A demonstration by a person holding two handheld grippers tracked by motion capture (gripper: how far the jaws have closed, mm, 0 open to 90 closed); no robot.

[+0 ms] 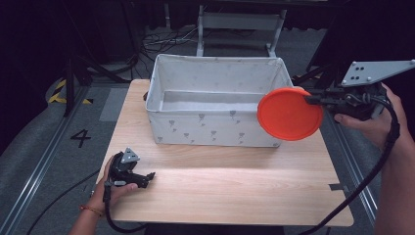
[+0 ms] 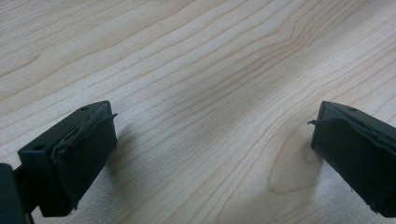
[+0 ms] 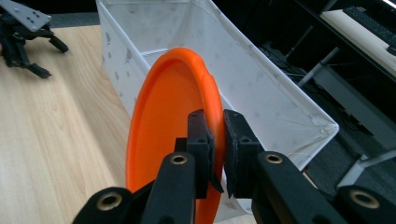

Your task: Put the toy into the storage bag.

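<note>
High view: right gripper (image 1: 313,101) clamped on the orange plate (image 1: 288,114) rim — held on edge above the white fabric bin (image 1: 215,131) corner. Step: carry. Next — centre over bin, then release. Left gripper (image 1: 147,177) open, idle.

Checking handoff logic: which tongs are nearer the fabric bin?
Right. The right tongs hold the orange plate at the bin's right corner; the left tongs rest on the table, apart.
</note>
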